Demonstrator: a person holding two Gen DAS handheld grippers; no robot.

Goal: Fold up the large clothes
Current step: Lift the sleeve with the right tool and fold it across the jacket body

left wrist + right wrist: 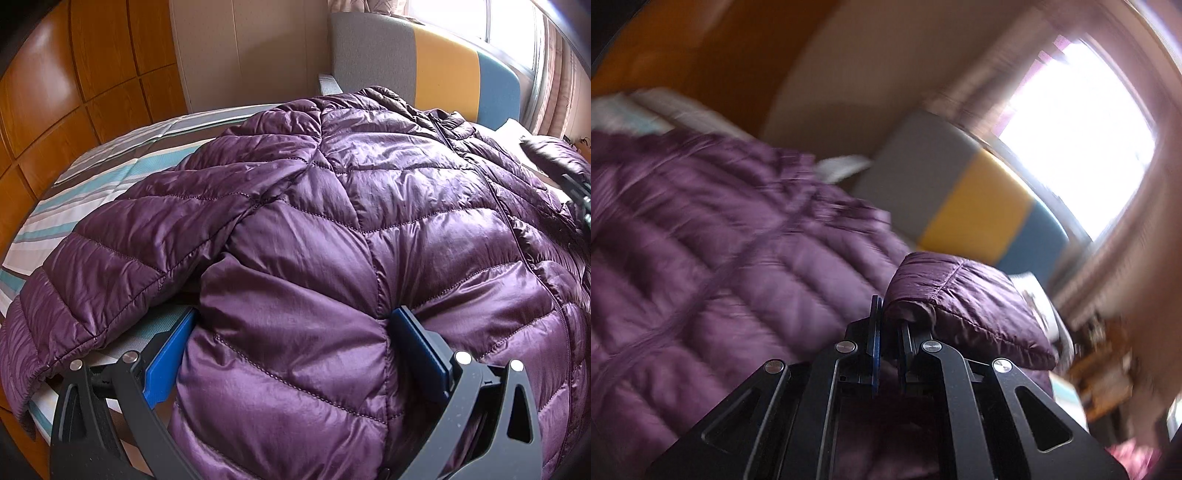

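Left wrist view: purple puffer jacket (332,221) is lying across the striped bed (92,177), wooden wardrobe (74,74) upper left; left tool (291,354) is gaping wide around the hem.

Right wrist view, blurry: right tool (888,332) is pinching a sleeve (960,295) at center, window (1078,129) glaring upper right.

You are facing glossy orange-brown wooden panelled doors (92,74) beside a plain beige wall (251,48). A grey, yellow and blue padded headboard (443,70) stands below the bright daylit window (1078,147), behind the striped bedsheet (92,184)
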